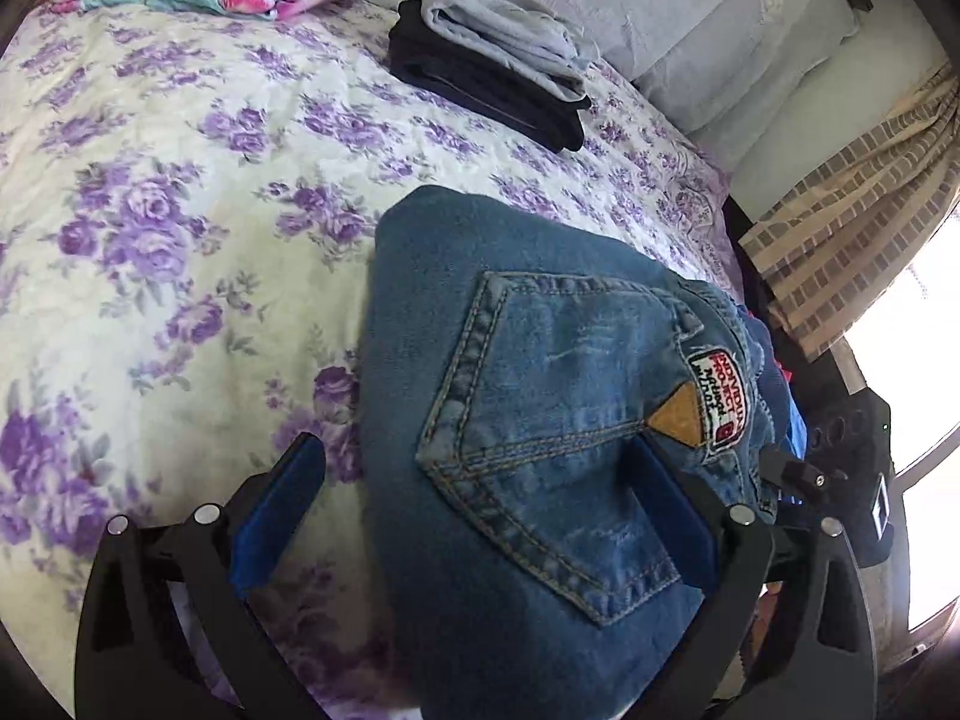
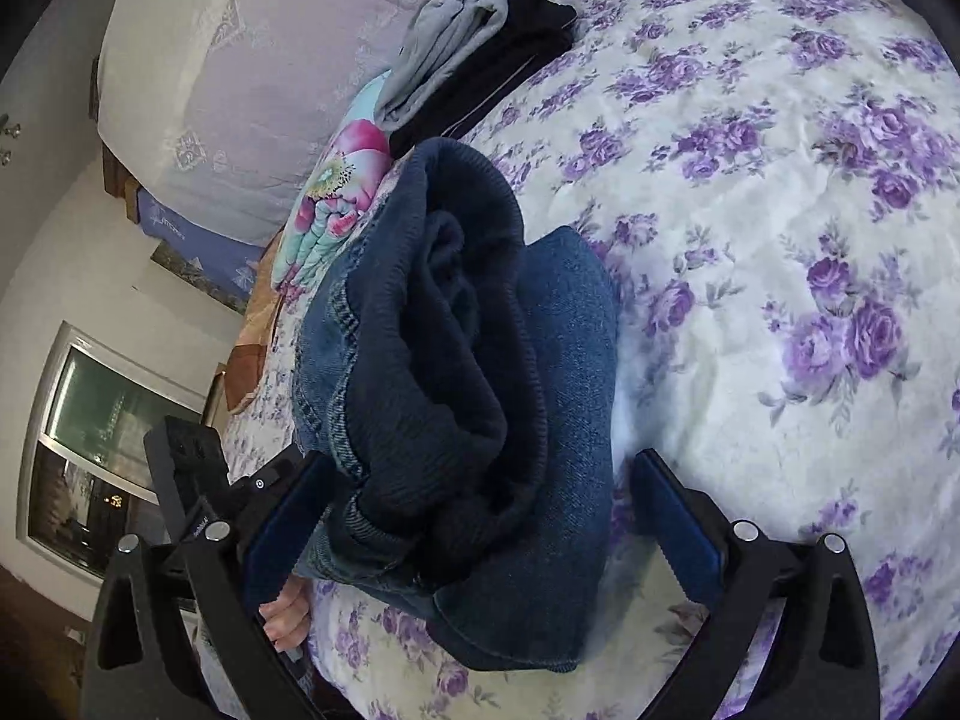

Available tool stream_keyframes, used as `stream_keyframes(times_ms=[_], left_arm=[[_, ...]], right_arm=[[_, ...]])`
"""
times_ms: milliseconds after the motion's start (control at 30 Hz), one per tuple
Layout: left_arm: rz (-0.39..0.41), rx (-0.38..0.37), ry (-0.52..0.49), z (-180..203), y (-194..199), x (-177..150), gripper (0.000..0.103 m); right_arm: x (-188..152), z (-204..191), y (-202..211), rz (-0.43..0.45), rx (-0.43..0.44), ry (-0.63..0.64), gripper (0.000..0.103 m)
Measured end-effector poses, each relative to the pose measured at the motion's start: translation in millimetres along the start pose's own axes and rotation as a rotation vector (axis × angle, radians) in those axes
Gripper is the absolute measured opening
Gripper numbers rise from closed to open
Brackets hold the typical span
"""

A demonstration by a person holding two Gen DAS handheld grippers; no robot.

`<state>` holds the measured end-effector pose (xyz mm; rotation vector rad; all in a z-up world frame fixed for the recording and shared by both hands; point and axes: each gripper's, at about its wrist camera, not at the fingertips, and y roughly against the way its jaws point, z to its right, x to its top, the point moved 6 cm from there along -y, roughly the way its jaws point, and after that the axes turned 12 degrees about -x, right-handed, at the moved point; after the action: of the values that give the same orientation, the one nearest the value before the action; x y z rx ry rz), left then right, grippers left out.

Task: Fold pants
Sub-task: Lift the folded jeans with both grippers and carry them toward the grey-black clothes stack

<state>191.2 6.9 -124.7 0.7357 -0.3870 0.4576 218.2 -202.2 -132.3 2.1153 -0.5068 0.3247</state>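
Two grippers, both spread wide around one folded bundle of jeans [image 1: 540,420] on the floral bedspread [image 1: 180,180], neither clenched on cloth. Left gripper [image 1: 480,480] released, straddling the near edge of the denim, one blue pad off on the bedspread, the other up against the back pocket [image 1: 558,420] beside the sewn label [image 1: 723,399]; probably placed so to steady or square the top fold rather than lift it. Right gripper [image 2: 480,498] likewise unclamped, fingers either side of the bundle's open end, likely ready to press or tidy it. Set near the bed's edge, well apart from the finished stack of grey and black clothes [image 1: 492,66] by the pillows, apparently so as to be moved there last. Shown only from the left wrist: the flat top face, pocket, label, and a curtain [image 1: 852,228] at a bright window. Shown only from the right wrist: the rolled dark inner layers [image 2: 456,360] at the bundle's end, and a hand [image 2: 288,618] on the other tool's handle. Seen from both wrists: a folded flowered quilt [image 2: 336,198].
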Motion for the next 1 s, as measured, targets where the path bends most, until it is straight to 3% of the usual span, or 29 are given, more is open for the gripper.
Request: stream_keyframes(times_ms=[267,467,567,600,633,700,833,1000], left_arm=[[-0.008,-0.047,-0.023,0,-3,-4,0.099],[-0.005,-0.067,-0.026,-2,1,-8,0.098],[-0.017,-0.087,-0.044,2,0,-11,0.096],[-0.019,-0.117,-0.044,5,1,-13,0.083],[-0.023,-0.157,-0.037,7,3,-15,0.073],[-0.005,-0.152,-0.041,8,6,-15,0.068],[0.010,-0.124,-0.084,22,11,-11,0.056],[0.012,-0.087,-0.144,47,12,6,0.052]], right_arm=[[-5,3,5,0.037,0.078,0.047,0.099],[3,4,5,0.035,0.113,-0.008,0.100],[4,1,3,0.053,0.109,-0.017,0.093],[4,1,2,0.061,0.092,-0.009,0.082],[3,2,3,0.070,0.086,-0.003,0.079],[0,5,5,0.090,0.083,0.007,0.069],[1,4,9,0.097,0.071,0.018,0.064],[13,7,16,0.078,0.102,0.001,0.060]])
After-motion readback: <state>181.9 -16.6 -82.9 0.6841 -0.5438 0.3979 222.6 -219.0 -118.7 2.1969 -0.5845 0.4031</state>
